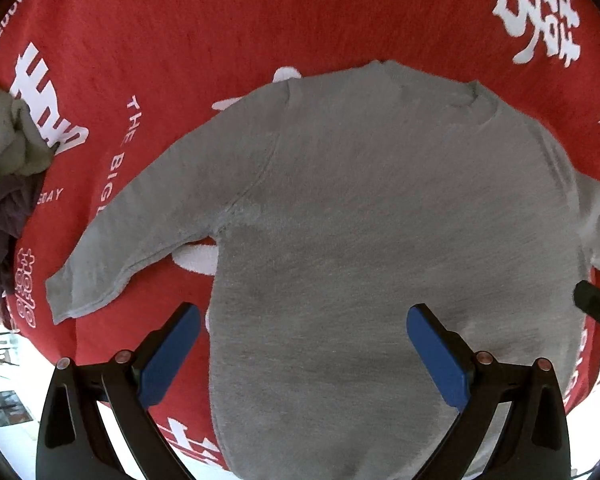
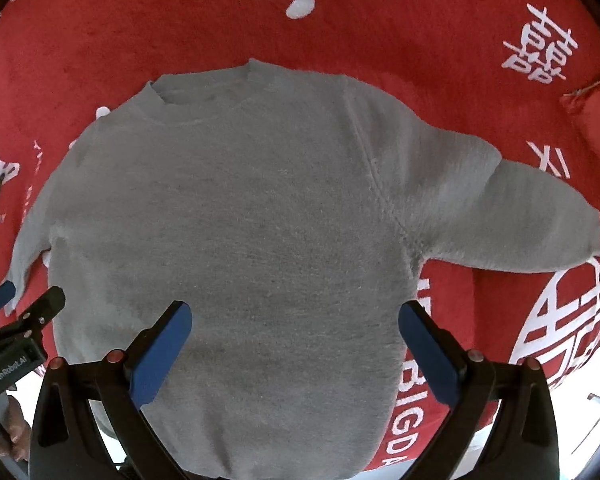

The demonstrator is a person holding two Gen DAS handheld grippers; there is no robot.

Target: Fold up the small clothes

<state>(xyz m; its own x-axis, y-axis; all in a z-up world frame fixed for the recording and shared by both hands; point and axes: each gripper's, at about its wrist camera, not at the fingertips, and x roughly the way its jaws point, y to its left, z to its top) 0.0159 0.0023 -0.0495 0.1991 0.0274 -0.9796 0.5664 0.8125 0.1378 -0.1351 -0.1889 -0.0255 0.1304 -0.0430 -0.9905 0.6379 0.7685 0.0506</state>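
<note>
a: where's the grey sweatshirt (image 1: 380, 208)?

b: spread flat on the red cloth (image 1: 160, 40) with white lettering, filling the middle of both wrist views. its collar sits at twelve o'clock, its hem runs off the frame at six.

a: and the sleeves?

b: in the left wrist view one sleeve (image 1: 140, 232) slants down toward eight o'clock, its cuff lying on the cloth. in the right wrist view the other sleeve (image 2: 532, 220) reaches out toward three o'clock, with a fold partway along it.

a: the left gripper (image 1: 303, 316)?

b: its jaws are spread wide and it holds nothing. its blue pads (image 1: 172, 356) hang over the lower body of the sweatshirt, the left one above the garment's side edge and the red cloth. i can't tell whether they touch the fabric.

a: the right gripper (image 2: 295, 312)?

b: the same: spread wide, empty, blue pads (image 2: 428, 354) straddling the lower body of the sweatshirt near five and seven o'clock.

a: anything else?

b: a heap of other clothes (image 1: 4, 184), pale and dark purple, lies at nine o'clock in the left wrist view. in the right wrist view, the left gripper's black body shows at eight o'clock, and fingertips of a hand (image 2: 16, 428) below it.
</note>
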